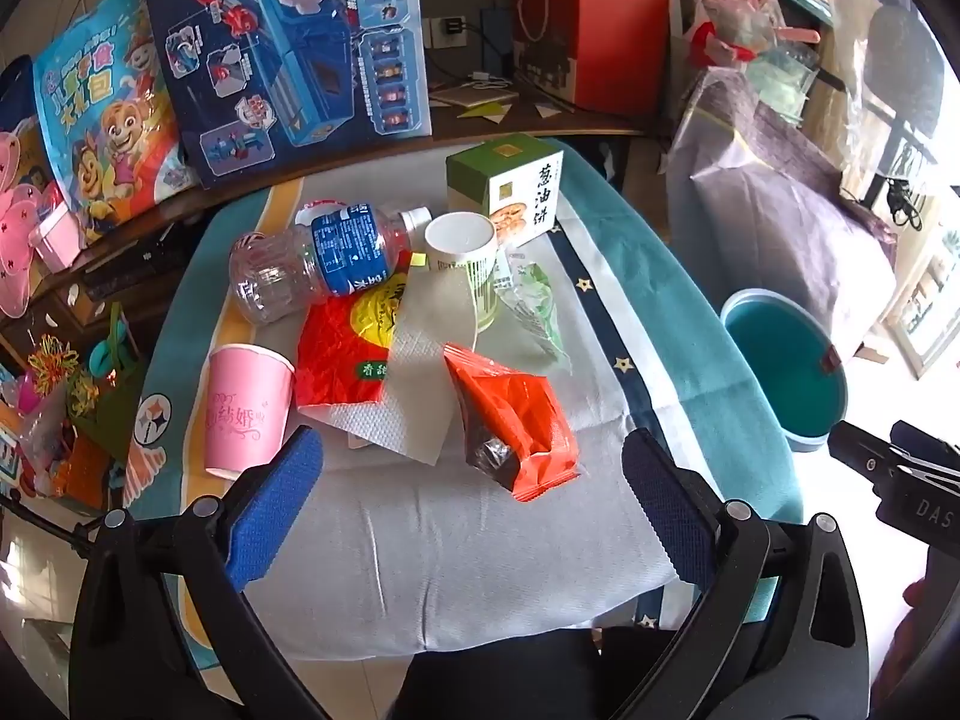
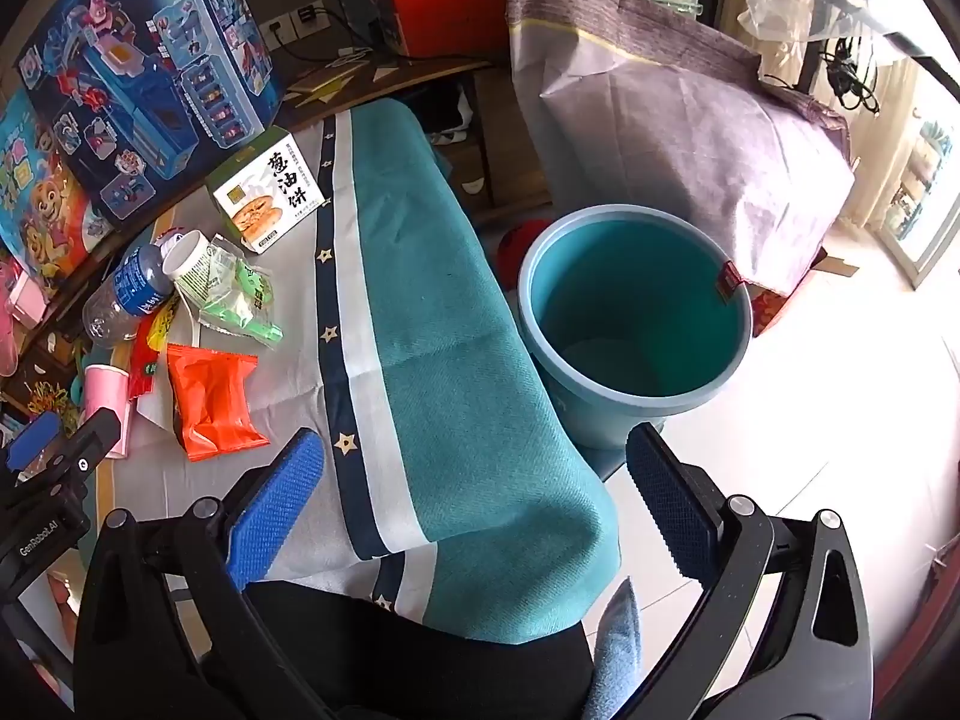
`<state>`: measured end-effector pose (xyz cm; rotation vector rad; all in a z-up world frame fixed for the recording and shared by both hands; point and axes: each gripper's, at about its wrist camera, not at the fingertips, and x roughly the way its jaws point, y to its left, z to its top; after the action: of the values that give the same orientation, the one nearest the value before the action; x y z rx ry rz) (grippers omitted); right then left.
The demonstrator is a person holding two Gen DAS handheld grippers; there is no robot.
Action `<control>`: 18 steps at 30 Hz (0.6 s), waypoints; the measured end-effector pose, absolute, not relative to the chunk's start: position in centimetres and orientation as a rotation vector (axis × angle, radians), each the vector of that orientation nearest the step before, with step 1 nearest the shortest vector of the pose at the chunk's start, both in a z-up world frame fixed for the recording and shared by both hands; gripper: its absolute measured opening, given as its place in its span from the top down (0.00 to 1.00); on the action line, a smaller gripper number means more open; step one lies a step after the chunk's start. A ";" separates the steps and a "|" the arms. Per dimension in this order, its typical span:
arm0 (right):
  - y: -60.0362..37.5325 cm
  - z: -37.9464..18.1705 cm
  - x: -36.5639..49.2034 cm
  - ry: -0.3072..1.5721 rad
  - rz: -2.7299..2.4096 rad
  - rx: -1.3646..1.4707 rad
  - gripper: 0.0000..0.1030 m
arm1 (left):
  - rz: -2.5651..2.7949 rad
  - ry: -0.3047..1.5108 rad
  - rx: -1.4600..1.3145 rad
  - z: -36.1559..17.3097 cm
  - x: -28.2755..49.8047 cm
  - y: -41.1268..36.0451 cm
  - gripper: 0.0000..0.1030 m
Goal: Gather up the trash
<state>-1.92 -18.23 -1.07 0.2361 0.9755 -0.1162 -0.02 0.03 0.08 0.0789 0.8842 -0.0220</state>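
Trash lies on a cloth-covered table [image 1: 468, 540]: an orange snack wrapper [image 1: 516, 420], a pink paper cup [image 1: 246, 408], a red and yellow bag [image 1: 342, 348], a paper towel [image 1: 420, 372], a clear plastic bottle [image 1: 318, 258], a white and green cup [image 1: 468, 252], a green clear wrapper [image 1: 534, 306] and a green and white box [image 1: 516, 192]. My left gripper [image 1: 474, 504] hovers open just short of the orange wrapper, nothing between its blue pads. My right gripper [image 2: 474, 498] stands open over the table's teal edge, beside the teal bin [image 2: 636, 312], which looks empty.
A shelf behind the table holds toy boxes [image 1: 288, 42] and a red bag [image 1: 600, 18]. A large purple-grey sack [image 2: 690, 120] leans behind the bin. The bin stands on a light tiled floor [image 2: 810, 420] to the table's right. Clutter fills the left side.
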 end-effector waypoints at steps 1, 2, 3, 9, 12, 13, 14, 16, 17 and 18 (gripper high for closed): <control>-18.2 -1.0 -1.9 0.976 -0.117 0.236 0.06 | -0.023 0.883 0.078 0.1 0.0 0.1 0.03; -18.2 -1.0 -1.8 0.977 -0.117 0.236 0.06 | -0.022 0.884 0.079 0.0 0.0 0.1 0.03; -18.2 -1.0 -1.8 0.977 -0.117 0.237 0.06 | -0.023 0.883 0.076 0.1 0.0 0.1 0.03; -18.1 -1.1 -1.9 0.979 -0.119 0.237 0.06 | -0.025 0.884 0.074 0.1 0.0 0.1 0.03; -18.2 -1.2 -1.9 0.979 -0.122 0.239 0.06 | -0.026 0.886 0.073 0.5 -0.1 -0.1 0.03; -18.2 -1.3 -2.0 0.980 -0.124 0.240 0.06 | -0.027 0.888 0.073 0.5 -0.1 -0.1 0.03; -18.2 -1.4 -2.0 0.981 -0.125 0.241 0.06 | -0.028 0.889 0.073 0.4 -0.1 0.0 0.03; -18.3 -1.5 -2.0 0.982 -0.127 0.243 0.06 | -0.026 0.889 0.072 0.3 -0.1 0.0 0.03; -18.3 -1.5 -2.0 0.983 -0.128 0.243 0.06 | -0.027 0.887 0.072 -0.1 -0.3 0.1 0.03; -18.3 -1.5 -2.1 0.982 -0.128 0.244 0.06 | -0.027 0.887 0.071 -0.2 -0.4 0.1 0.03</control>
<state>-2.05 -18.34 -1.50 0.2438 0.9824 -0.1284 -0.36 0.15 -0.19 0.0706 0.8865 -0.0273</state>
